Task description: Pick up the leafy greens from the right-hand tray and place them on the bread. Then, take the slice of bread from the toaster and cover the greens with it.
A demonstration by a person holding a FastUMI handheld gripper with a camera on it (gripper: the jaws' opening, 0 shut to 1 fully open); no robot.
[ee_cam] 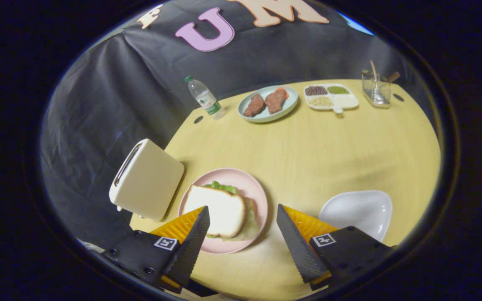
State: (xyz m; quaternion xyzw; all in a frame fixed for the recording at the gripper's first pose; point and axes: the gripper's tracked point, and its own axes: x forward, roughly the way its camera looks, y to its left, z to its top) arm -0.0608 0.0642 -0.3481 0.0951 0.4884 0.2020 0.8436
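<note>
bread slice [219,210]: flat atop greens | leafy greens [222,187]: edges peeking out | pink plate [252,188]

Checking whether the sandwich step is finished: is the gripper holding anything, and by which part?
Nothing is held. The gripper is open, its fingers apart above the pink plate with the white bread slice.

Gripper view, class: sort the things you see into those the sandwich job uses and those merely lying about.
Job: square slice of white bread over leafy greens on round pink plate; cream toaster; empty white tray; open gripper.
Lying about: clear plastic water bottle; pale-blue plate of meat; divided bean tray; glass cup.
</note>
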